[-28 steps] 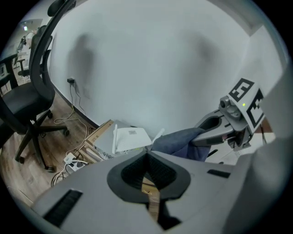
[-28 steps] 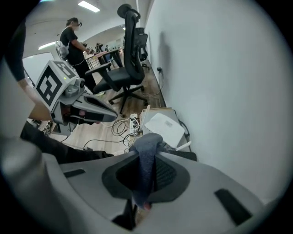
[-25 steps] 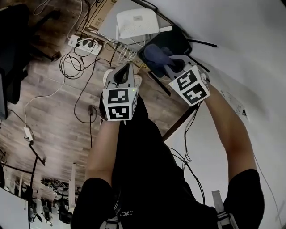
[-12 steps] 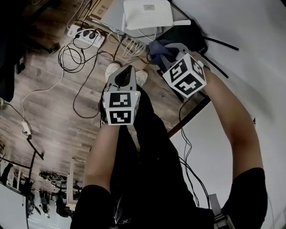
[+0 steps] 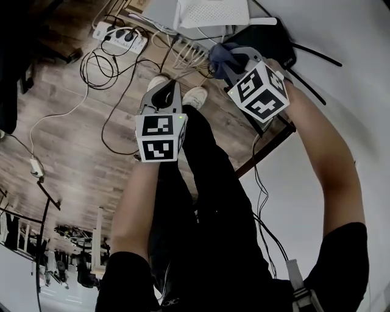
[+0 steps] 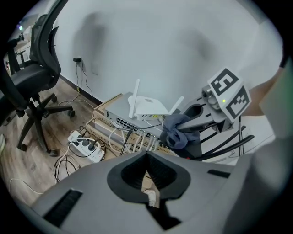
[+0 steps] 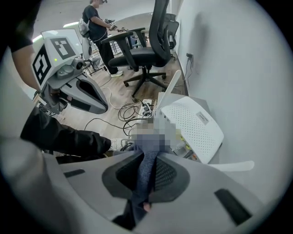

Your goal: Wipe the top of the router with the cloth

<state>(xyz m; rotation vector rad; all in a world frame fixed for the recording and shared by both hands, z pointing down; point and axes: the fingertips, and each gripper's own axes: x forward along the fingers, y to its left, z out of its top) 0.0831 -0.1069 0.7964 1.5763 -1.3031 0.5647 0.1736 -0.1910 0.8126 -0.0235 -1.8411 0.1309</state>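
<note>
On the floor by a white wall, the white router sits on a grey network box amid a tangle of cables, its perforated top bare and its antennas raised. The right gripper is clamped on the dark blue cloth, a fold of it pinched between the jaws and the rest bunched out in front. The cloth hangs just beside the router's near edge and, as far as the right gripper view shows, is not in contact with the top. The left gripper hangs lower and to the side, over the person's shoes, with its jaws drawn together on nothing. A power strip lies well apart on the wooden floor.

The step in hand appears to be the approach, with the cloth carried in and the wipe itself not yet begun. The next move probably calls for easing the right gripper forward and down until the loose bunch of cloth lies on the white top, then sweeping it across between the antennas. The pressure should be light, since the router rests loosely on the box and its plugged cables could tug it askew.
</note>
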